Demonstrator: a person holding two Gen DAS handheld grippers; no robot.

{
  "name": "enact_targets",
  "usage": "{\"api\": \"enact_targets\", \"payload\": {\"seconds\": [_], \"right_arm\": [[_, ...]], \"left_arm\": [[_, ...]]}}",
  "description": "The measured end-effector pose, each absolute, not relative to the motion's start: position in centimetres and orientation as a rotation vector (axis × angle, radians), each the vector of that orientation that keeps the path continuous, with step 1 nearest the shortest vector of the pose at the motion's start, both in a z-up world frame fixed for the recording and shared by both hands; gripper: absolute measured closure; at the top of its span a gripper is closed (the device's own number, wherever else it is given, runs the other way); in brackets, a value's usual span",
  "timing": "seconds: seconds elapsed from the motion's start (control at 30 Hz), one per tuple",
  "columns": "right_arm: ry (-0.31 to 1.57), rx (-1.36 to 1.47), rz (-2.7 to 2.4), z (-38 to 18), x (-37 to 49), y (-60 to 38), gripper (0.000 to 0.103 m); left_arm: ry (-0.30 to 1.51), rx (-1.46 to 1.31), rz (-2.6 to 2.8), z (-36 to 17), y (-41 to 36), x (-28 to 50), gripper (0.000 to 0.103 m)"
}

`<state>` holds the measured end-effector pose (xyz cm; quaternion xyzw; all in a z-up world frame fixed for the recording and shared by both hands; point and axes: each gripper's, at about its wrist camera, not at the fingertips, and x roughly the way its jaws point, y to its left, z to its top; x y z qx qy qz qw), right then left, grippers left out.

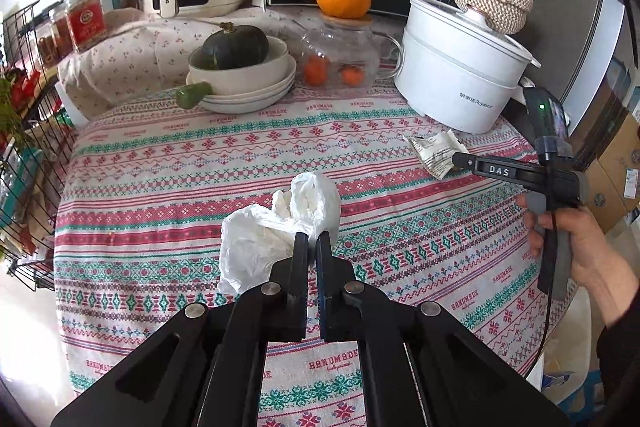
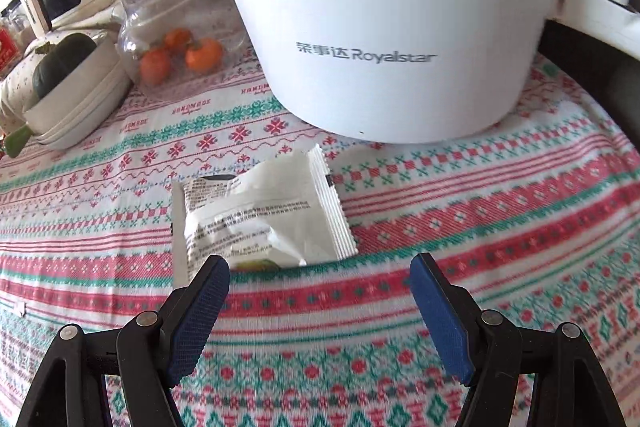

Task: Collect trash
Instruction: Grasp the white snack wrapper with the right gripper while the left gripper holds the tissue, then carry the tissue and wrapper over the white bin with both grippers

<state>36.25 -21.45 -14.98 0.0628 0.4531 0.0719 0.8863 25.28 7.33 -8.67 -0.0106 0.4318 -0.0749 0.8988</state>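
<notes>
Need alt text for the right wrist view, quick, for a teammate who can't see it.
The open right gripper points at a crumpled white printed snack wrapper lying on the patterned red-and-green tablecloth, not yet between the blue pads. A white electric cooking pot stands just behind it.

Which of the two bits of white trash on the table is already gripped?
The crumpled tissue: the left gripper is shut on it. The printed wrapper lies flat by the white pot, ahead of the open right gripper.
</notes>
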Motion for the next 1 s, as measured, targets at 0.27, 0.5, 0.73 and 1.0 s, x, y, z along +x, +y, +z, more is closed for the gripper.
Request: {"api": "enact_targets", "payload": {"seconds": [0.27, 0.5, 0.73, 1.0], "right_arm": [[0.951, 0.055, 0.166, -16.2, 38.8, -19.7, 0.05], [0.957, -0.02, 0.214, -15.9, 37.8, -18.5, 0.092], [0.944, 0.011, 0.278, -14.0, 33.9, -19.1, 0.103], [0.886, -0.007, 0.297, -10.0, 27.7, -20.2, 0.103]], "left_arm": [[0.935, 0.0, -0.154, -10.1, 7.1, 25.6, 0.1], [0.936, 0.006, -0.153, -10.1, 7.0, 25.2, 0.1], [0.914, -0.006, -0.157, -8.8, 7.1, 24.1, 0.1], [0.869, -0.036, -0.198, -6.0, 5.6, 21.5, 0.1]]}}
